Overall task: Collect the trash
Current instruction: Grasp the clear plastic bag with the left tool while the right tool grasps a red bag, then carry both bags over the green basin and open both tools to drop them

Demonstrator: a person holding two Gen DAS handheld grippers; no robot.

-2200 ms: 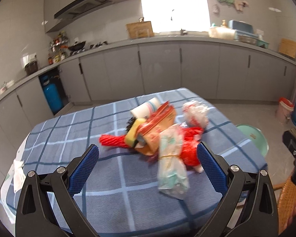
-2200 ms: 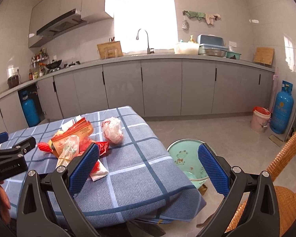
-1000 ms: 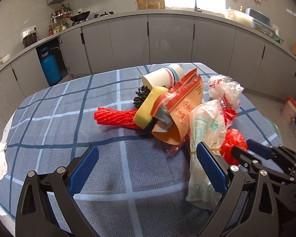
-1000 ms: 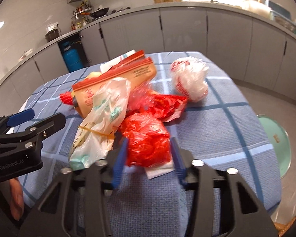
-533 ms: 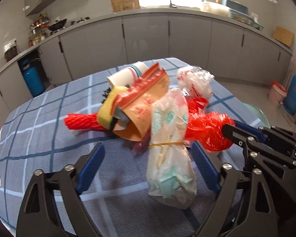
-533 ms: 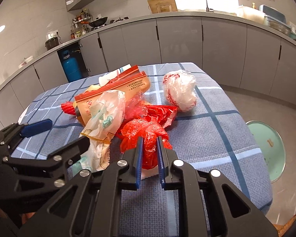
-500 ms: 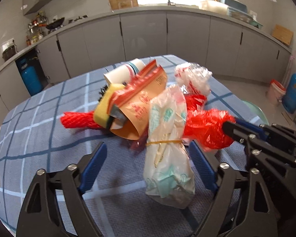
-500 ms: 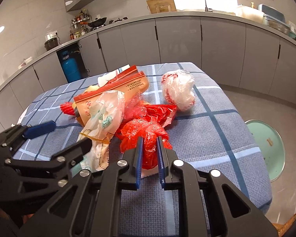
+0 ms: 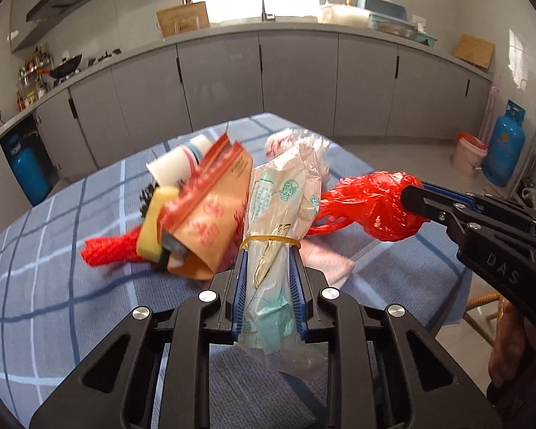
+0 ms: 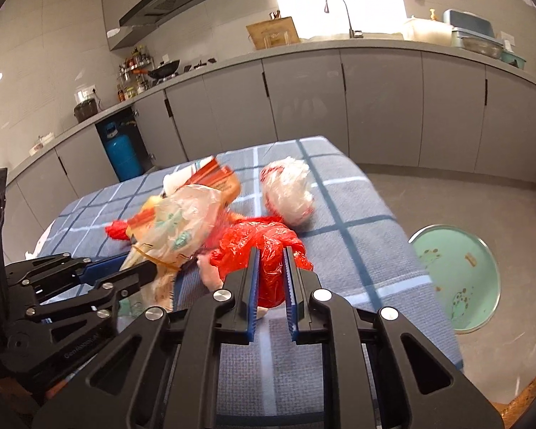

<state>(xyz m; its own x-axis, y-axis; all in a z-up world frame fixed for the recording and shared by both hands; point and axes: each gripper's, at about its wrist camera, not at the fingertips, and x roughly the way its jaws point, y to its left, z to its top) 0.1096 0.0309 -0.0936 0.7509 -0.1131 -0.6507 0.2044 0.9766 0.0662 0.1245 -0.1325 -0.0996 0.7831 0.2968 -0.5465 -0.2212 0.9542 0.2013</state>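
Note:
A pile of trash lies on the blue checked tablecloth point(image 9: 53, 286). My left gripper point(image 9: 269, 268) is shut on a clear plastic bag point(image 9: 282, 200) tied with a rubber band; the bag also shows in the right wrist view point(image 10: 182, 228). My right gripper point(image 10: 271, 271) is shut on a crumpled red plastic bag point(image 10: 264, 250), seen lifted at the right of the left wrist view point(image 9: 375, 207). An orange zip pouch point(image 9: 211, 214), a yellow sponge point(image 9: 157, 221), a red net point(image 9: 107, 250), a paper cup point(image 9: 175, 168) and a white wrapped bundle point(image 10: 289, 189) remain in the pile.
A green round basin point(image 10: 453, 279) stands on the floor right of the table. Grey cabinets point(image 9: 296, 82) line the back wall. A blue gas cylinder point(image 9: 504, 150) and a pink bucket point(image 9: 470, 153) stand at the right. A wicker chair point(image 9: 482, 304) is near the table's right edge.
My left gripper has shut on the clear plastic bag. My right gripper, shut on the red bag, has lifted it up and to the right. The pile has shifted.

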